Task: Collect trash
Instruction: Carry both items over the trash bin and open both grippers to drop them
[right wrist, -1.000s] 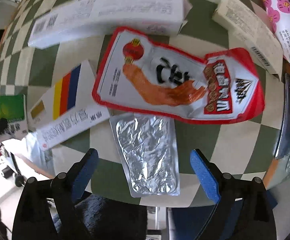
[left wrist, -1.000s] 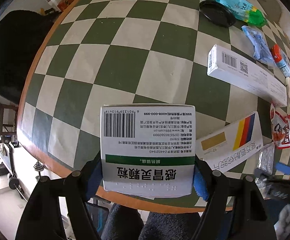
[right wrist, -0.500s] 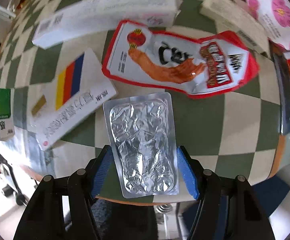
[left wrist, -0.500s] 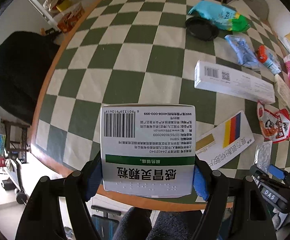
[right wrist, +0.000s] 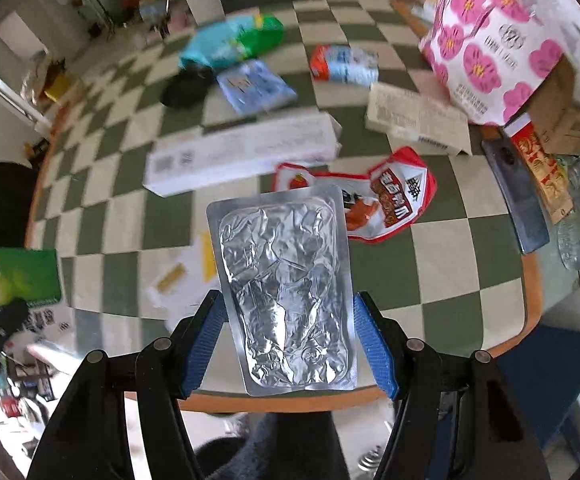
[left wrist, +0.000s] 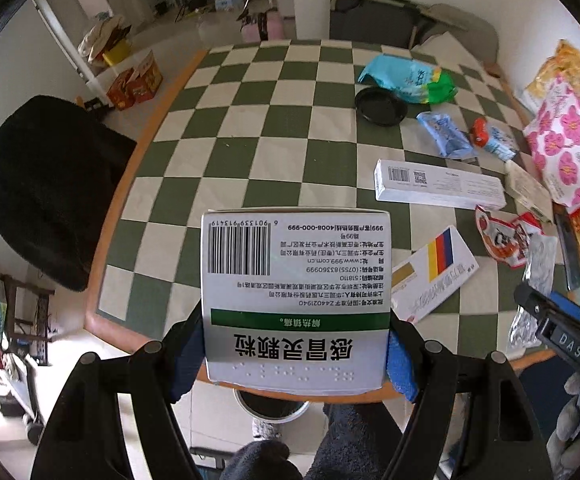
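While the left fingers (left wrist: 295,344) clamp a white medicine box (left wrist: 295,296) by its two sides, the right fingers (right wrist: 290,344) hold a crinkled silver foil pouch (right wrist: 286,292) by its long edges, both items lifted clear of the checkered desk (left wrist: 250,128). Only the left view shows the box's printed face, with a barcode, a green stripe, "www.999.com.cn", "4008-000-999" and a row of braille dots, plus a round bin (left wrist: 272,404) on the floor below the desk edge and the other tool (left wrist: 561,340) marked "DAS" at right. Only the right view shows the box's green side (right wrist: 18,276) at far left and a pink-flowered bag (right wrist: 485,48) leaning on a cardboard carton (right wrist: 569,116). A second ago the pouch lay flat on the desk between widely spread fingers; now it is gripped and raised, and the desk looks farther off in both views. The box was already held then. Left on the desk are a long white carton (left wrist: 437,186), a red snack wrapper (right wrist: 389,196), a striped box (left wrist: 433,276), blue packets (right wrist: 254,86) and a black lid (left wrist: 381,106).
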### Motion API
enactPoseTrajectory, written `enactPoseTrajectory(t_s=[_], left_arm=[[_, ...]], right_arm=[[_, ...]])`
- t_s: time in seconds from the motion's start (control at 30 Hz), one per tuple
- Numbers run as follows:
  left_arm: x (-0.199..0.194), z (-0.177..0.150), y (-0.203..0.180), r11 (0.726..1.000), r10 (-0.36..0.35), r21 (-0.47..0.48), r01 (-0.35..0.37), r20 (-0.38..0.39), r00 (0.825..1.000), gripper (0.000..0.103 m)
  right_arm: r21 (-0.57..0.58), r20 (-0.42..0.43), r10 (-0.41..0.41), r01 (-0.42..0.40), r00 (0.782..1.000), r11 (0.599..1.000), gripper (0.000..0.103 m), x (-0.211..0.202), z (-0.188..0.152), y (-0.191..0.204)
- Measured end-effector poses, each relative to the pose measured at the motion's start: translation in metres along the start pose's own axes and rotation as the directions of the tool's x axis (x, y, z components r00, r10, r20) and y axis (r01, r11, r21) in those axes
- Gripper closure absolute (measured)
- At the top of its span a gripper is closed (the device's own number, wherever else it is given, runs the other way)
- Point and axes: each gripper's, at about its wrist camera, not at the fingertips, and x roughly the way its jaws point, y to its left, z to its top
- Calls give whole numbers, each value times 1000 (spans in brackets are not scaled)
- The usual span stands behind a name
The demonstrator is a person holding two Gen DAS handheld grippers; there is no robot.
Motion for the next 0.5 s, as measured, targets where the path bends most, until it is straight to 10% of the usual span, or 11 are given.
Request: enactPoseTrajectory(t_s=[0.5], left_arm=[[-12,-125,105,991,-88,100,90,-30,996,29]], right_arm=[[120,78,62,-71,995,990,35,-13,-164,135]])
